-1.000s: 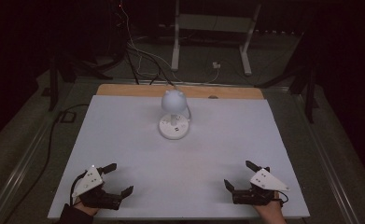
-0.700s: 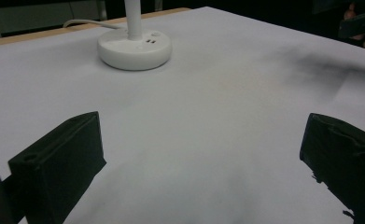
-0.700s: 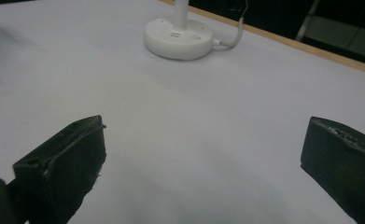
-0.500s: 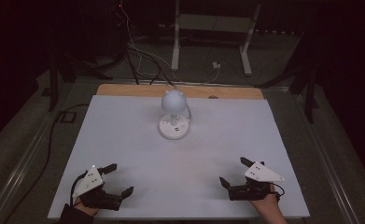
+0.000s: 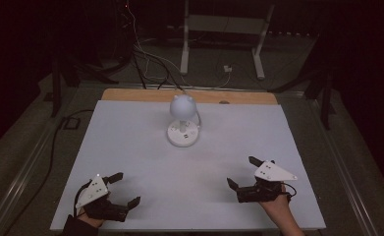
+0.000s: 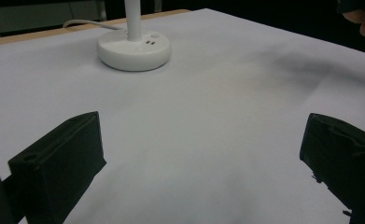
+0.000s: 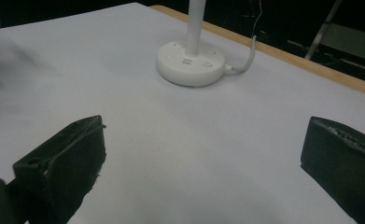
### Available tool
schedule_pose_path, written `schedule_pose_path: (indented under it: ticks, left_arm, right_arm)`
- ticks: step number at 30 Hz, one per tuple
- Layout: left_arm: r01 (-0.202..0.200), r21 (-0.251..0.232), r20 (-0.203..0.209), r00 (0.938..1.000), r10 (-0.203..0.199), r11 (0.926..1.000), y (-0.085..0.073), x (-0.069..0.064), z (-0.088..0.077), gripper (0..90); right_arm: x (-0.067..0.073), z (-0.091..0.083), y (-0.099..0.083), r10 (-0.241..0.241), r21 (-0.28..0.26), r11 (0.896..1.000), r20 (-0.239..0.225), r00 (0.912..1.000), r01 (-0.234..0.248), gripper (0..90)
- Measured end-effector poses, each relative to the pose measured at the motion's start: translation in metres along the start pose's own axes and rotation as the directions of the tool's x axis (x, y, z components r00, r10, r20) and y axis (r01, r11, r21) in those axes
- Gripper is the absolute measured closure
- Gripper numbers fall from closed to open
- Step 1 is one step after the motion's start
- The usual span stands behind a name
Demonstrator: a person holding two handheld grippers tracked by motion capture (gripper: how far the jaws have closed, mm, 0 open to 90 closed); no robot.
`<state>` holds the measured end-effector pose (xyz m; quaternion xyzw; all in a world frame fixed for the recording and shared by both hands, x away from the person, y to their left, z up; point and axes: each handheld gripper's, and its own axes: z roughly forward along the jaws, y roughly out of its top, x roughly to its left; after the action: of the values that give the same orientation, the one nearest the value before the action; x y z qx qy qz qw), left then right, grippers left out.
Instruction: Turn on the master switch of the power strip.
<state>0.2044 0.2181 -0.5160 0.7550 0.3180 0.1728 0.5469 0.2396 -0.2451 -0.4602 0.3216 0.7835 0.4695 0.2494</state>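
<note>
- White paper covers the desk [image 5: 130, 147], with a wooden strip bare along its far edge.
- At the near left corner, the left claw [image 5: 122, 189] rests low, jaws spread wide and holding nothing.
- Toward the far middle stands the white desk lamp [image 5: 182, 127], its round base flat on the desk, well apart from both claws.
- At the near right, the right claw [image 5: 242, 172] sits released, jaws wide apart and pointing leftward.

Lamp [image 5: 183, 123] on table [image 5: 130, 147], far centre; tongs apart, near edge.
</note>
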Motion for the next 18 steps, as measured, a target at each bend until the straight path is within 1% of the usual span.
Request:
schedule_pose_path:
  ticks: [4, 5, 8, 12, 18]
  left_arm:
    - [-0.001, 0.001, 0.002, 1.0, 0.001, 1.0, 0.0, 0.0, 0.0, 0.2]
    - [0.0, 0.0, 0.003, 1.0, 0.0, 1.0, 0.0, 0.0, 0.0, 0.2]
    - [0.0, 0.001, 0.001, 1.0, 0.0, 1.0, 0.0, 0.0, 0.0, 0.2]
    - [0.001, 0.0, -0.001, 1.0, -0.001, 1.0, 0.0, 0.0, 0.0, 0.2]
    - [0.002, 0.0, 0.002, 1.0, -0.002, 1.0, 0.0, 0.0, 0.0, 0.2]
  right_arm:
    - [-0.001, 0.002, 0.005, -0.005, 0.004, 1.0, -0.012, 0.9999, 0.005, 0.1]
    - [-0.001, 0.003, 0.007, -0.012, 0.002, 1.0, -0.012, 0.9999, 0.012, 0.1]
    - [-0.002, 0.005, 0.015, -0.007, -0.013, 1.0, -0.021, 0.9998, 0.006, 0.1]
    - [-0.004, 0.009, 0.023, -0.014, -0.023, 1.0, -0.02, 0.9997, 0.013, 0.1]
    - [-0.004, 0.015, 0.031, -0.017, -0.022, 1.0, -0.023, 0.9996, 0.016, 0.1]
